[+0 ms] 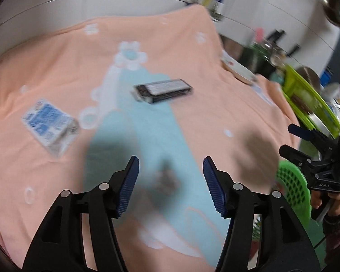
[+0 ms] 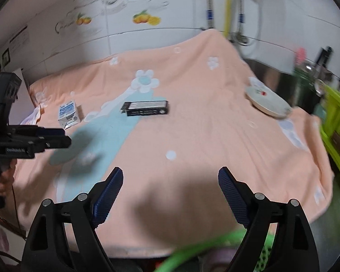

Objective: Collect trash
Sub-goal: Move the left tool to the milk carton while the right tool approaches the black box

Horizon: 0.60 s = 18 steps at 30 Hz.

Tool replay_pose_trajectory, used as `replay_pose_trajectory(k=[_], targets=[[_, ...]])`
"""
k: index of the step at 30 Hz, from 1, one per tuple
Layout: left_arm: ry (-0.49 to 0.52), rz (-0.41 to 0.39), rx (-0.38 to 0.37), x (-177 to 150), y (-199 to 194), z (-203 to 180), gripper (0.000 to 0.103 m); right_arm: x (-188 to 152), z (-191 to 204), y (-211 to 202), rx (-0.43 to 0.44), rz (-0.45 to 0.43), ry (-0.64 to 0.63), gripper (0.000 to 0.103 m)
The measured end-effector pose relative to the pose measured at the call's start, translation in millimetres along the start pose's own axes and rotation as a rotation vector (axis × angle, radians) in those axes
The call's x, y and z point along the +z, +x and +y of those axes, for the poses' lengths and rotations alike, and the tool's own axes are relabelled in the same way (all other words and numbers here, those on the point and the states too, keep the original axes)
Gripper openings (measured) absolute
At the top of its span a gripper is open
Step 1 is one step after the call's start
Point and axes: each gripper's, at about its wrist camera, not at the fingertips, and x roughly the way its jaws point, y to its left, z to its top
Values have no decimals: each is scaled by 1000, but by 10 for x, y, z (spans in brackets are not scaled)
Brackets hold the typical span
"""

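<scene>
A black rectangular box [image 1: 163, 90] lies in the middle of a peach flowered cloth [image 1: 56, 63]; it also shows in the right wrist view [image 2: 145, 108]. A blue and white milk carton [image 1: 49, 124] lies to its left, also in the right wrist view [image 2: 68, 113]. My left gripper [image 1: 171, 182] is open and empty above the cloth's near part, short of both items. My right gripper [image 2: 170, 195] is open and empty above the cloth's front edge. Each gripper shows in the other's view: the right one [image 1: 306, 145] and the left one [image 2: 54, 137].
A green perforated basket [image 1: 292, 185] sits below the table's front right, its rim [image 2: 192, 247] under my right gripper. A white plate [image 2: 268, 102] lies at the cloth's right edge. A lime green rack [image 1: 310, 97] and kitchenware stand to the right. A tiled wall [image 2: 161, 38] is behind.
</scene>
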Motion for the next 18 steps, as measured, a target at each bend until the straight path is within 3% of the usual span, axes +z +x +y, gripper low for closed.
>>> replay_pose_trajectory(k=[7,18], targets=[[-75,-13,88,192,21,464,61,443,139,592,65,41,-129,86],[-186,-24,163,408,23,1029,65,956,409,1580,156,141,-394,90]])
